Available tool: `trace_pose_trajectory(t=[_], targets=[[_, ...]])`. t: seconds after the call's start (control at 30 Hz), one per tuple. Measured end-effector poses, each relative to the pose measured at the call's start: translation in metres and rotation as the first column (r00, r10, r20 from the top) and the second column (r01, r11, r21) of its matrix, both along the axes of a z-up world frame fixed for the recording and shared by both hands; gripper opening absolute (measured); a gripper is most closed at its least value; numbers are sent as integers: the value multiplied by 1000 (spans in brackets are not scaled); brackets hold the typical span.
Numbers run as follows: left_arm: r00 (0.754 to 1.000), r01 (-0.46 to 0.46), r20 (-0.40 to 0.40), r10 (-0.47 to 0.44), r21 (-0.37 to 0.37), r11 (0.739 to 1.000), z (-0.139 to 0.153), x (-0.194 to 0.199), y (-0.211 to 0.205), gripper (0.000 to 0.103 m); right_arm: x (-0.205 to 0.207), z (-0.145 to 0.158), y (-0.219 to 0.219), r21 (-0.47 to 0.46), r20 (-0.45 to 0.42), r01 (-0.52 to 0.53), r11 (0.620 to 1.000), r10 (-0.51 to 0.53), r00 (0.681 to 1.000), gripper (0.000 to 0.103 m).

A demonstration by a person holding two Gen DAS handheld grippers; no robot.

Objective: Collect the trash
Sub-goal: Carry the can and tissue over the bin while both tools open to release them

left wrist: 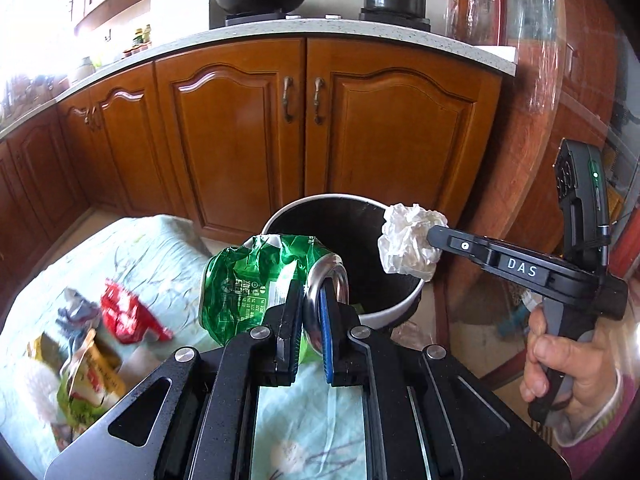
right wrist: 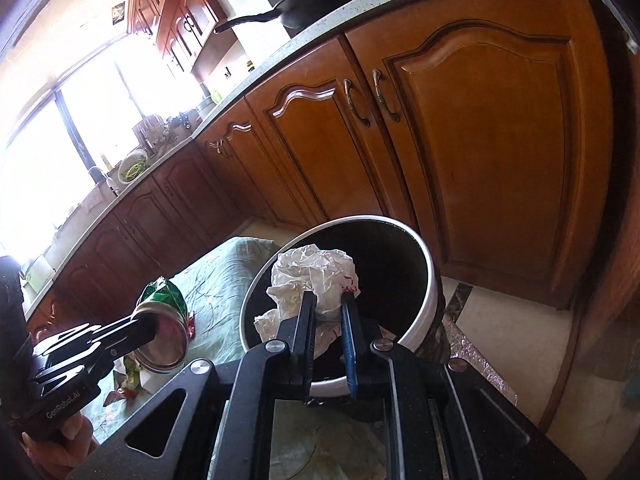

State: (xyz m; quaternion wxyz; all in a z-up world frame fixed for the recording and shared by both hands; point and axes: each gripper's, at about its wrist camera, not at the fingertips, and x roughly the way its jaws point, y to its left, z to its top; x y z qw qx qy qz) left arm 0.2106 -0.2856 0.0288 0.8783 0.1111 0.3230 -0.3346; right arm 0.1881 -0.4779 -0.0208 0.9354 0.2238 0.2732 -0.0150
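Note:
My left gripper is shut on the rim of a crushed green can, held just in front of the white bin with the black inside. In the right wrist view the same can shows at lower left, above the table's edge. My right gripper is shut on a crumpled white paper ball held over the bin's opening. From the left wrist view the paper ball hangs at the bin's right rim, clamped by the right gripper.
A table with a pale green cloth carries several wrappers, among them a red one and a yellow-green packet. Brown cabinet doors stand close behind the bin. A person's hand grips the right handle.

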Motion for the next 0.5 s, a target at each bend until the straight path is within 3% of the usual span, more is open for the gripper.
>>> trace_pose_trajectory(t=[0.5], targets=[[992,47,-118,-44,25,999,-27,53,-63,7,37,-13,-10,-70,-111,-10,997,2,994,12]])
